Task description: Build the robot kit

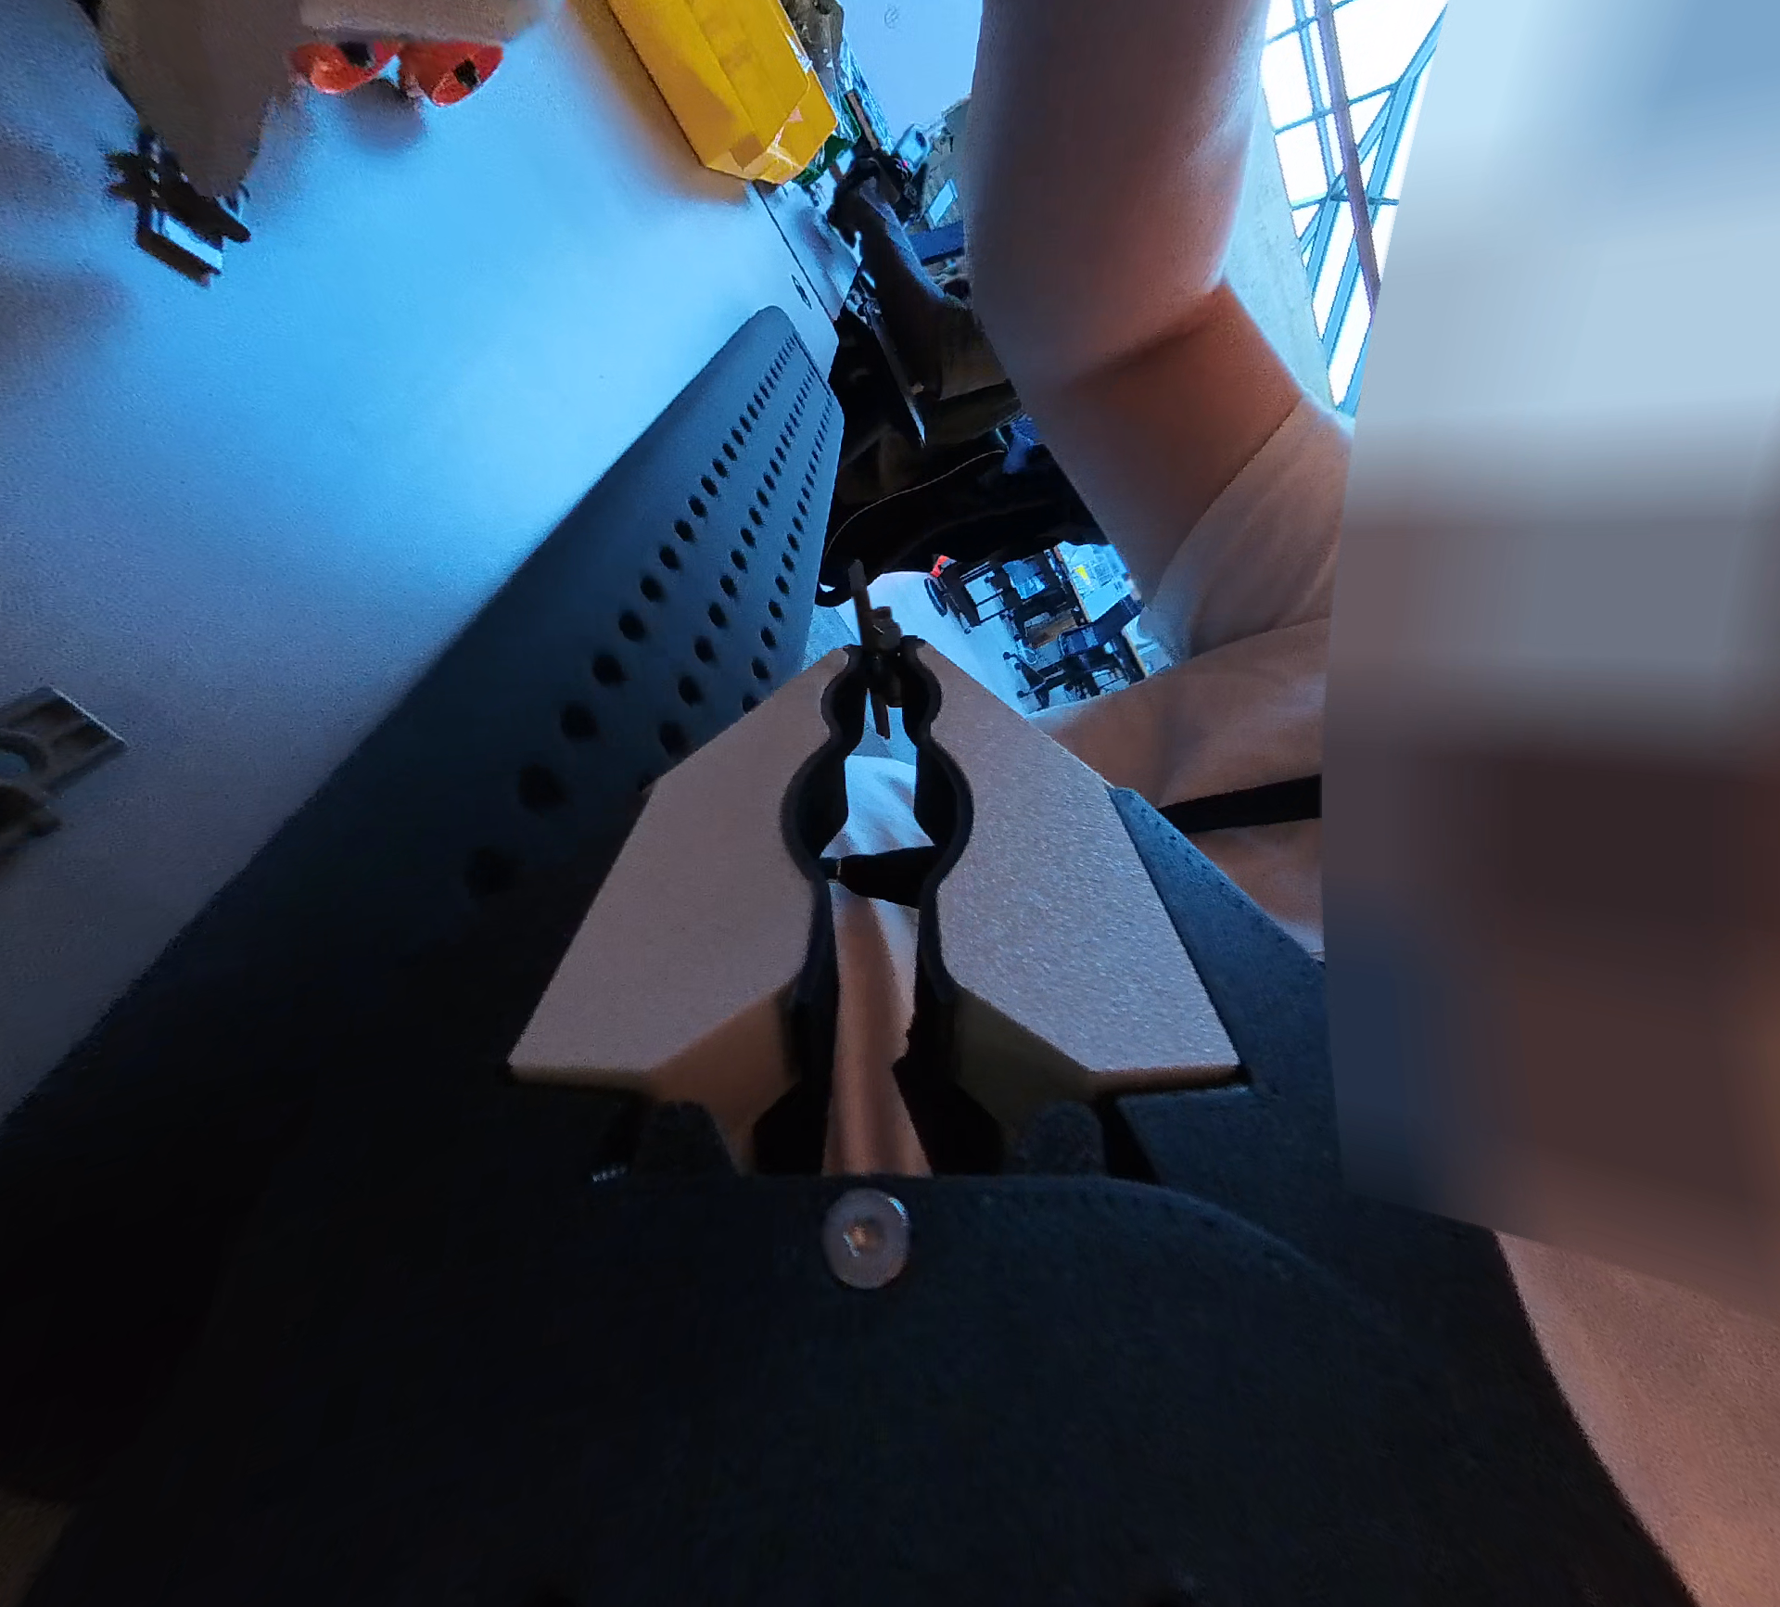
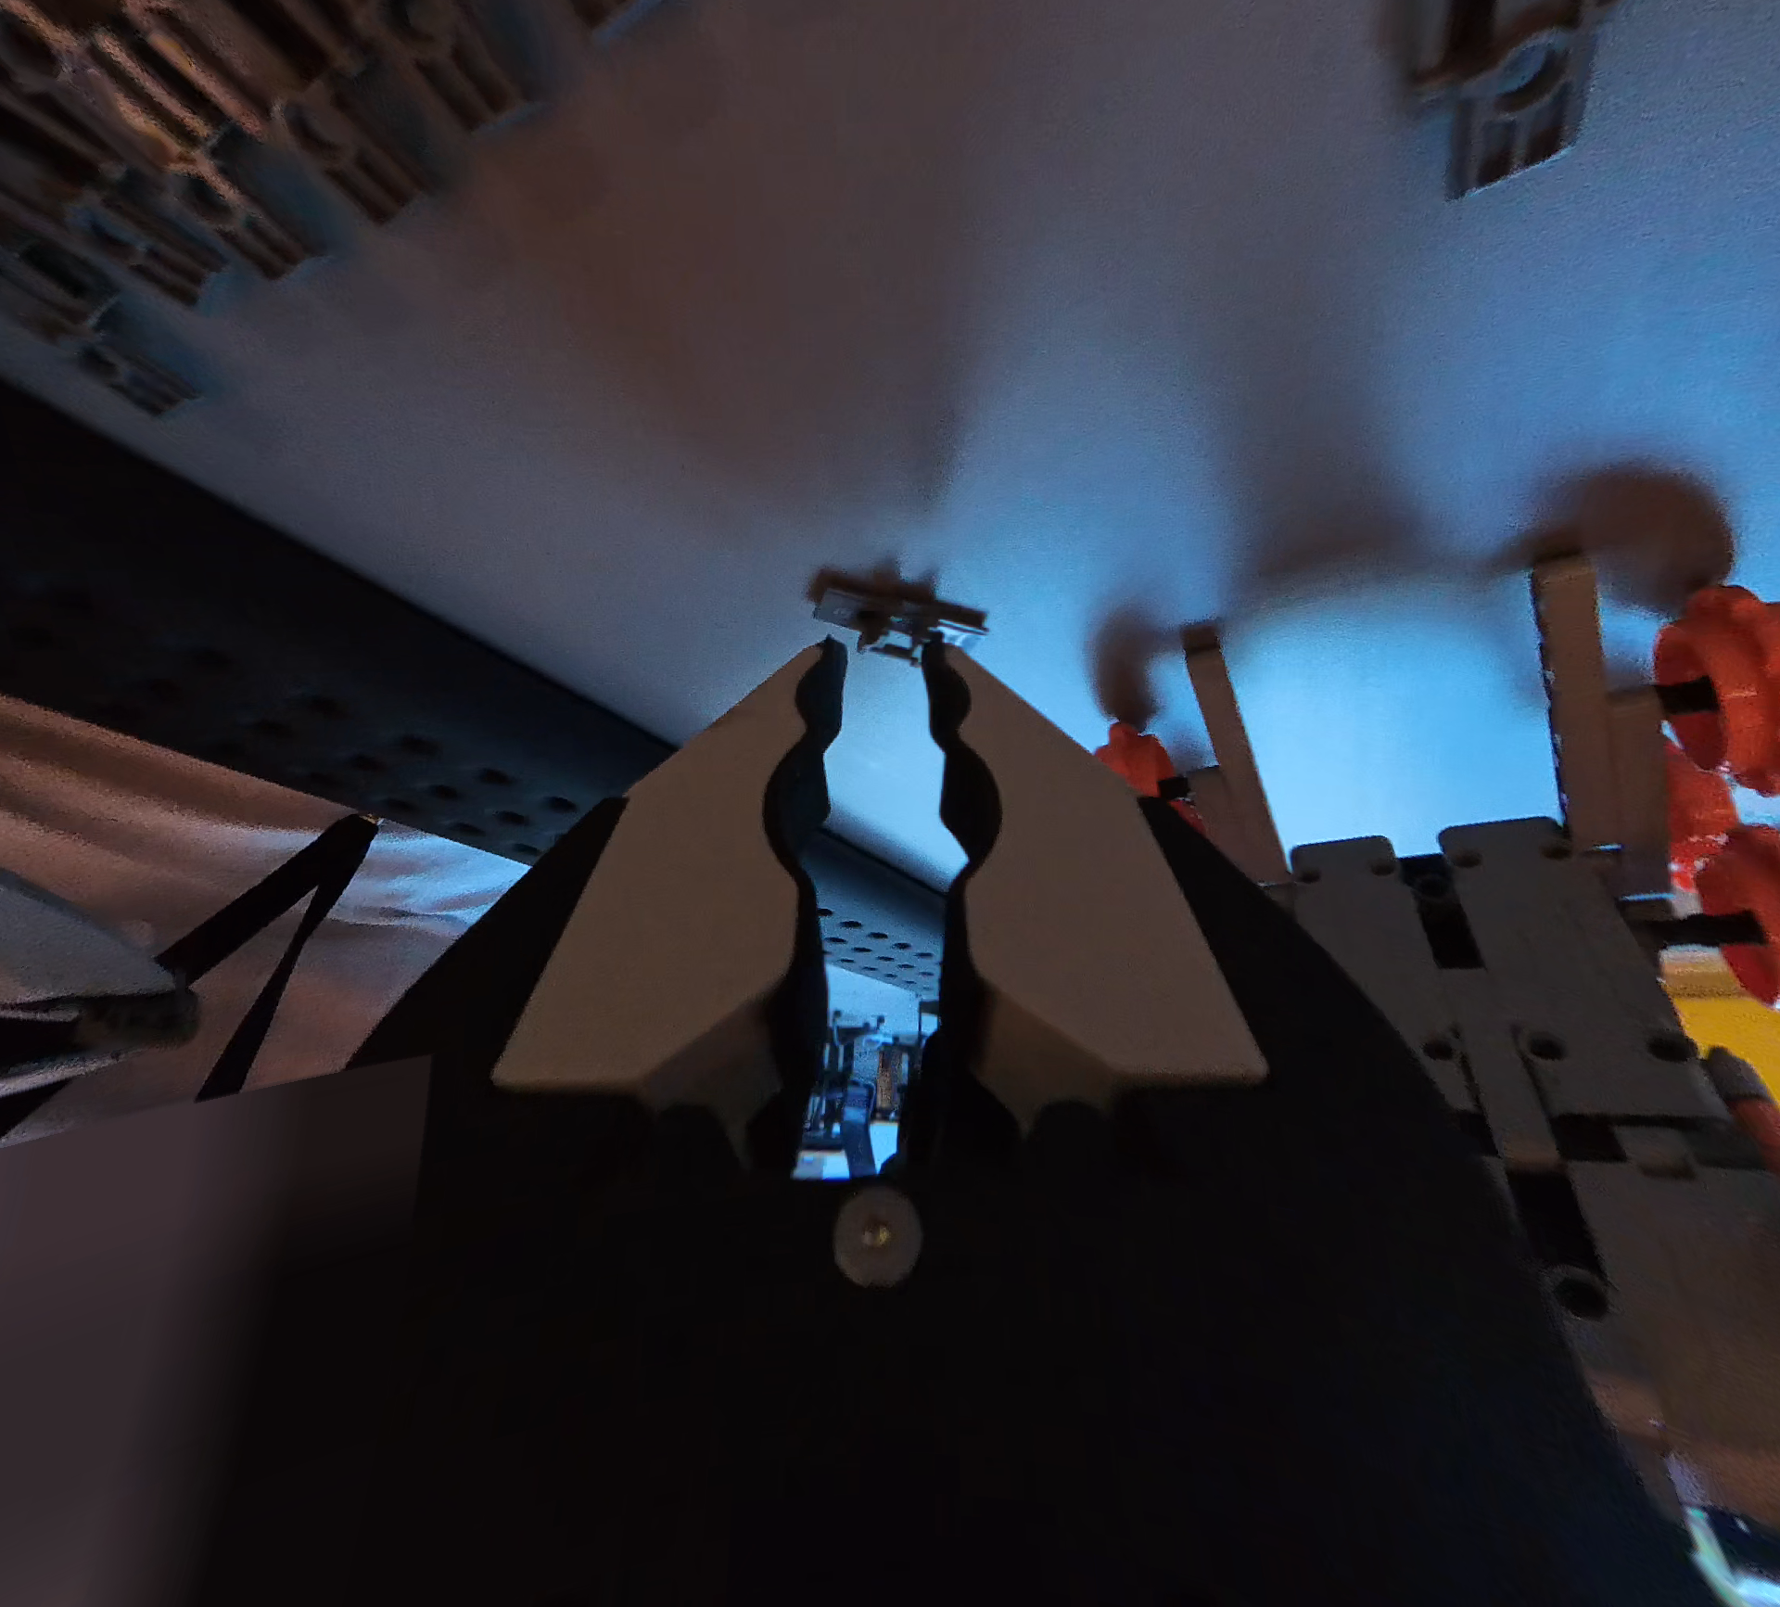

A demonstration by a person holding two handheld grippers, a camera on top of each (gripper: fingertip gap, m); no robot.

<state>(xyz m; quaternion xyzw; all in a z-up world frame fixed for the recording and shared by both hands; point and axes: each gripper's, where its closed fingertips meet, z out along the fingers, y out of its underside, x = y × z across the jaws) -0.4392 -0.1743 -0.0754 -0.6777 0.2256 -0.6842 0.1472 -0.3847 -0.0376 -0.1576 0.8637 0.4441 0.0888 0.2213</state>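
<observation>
In the left wrist view my left gripper [image 1: 880,657] is shut on a small dark pin-like part [image 1: 875,631] that sticks out past the tips, held off the white table [image 1: 385,405] near its black perforated edge [image 1: 693,559]. My right gripper [image 2: 881,645] stands open with a narrow gap. Its tips are at a small dark and grey flat part [image 2: 898,612] lying on the table; whether they touch it is blurred. The same part [image 1: 178,217] shows in the left wrist view, under the right gripper's fingers [image 1: 183,67].
A grey beam assembly with orange round parts [image 2: 1541,963] stands right of my right gripper. A grey gridded panel [image 2: 241,19] and a grey block [image 2: 1512,0] lie farther off. A yellow bin [image 1: 703,10], orange parts [image 1: 395,67] and a person's arm [image 1: 1108,164] show too. The gap from one gripper's tips to the other's is roughly 15 cm.
</observation>
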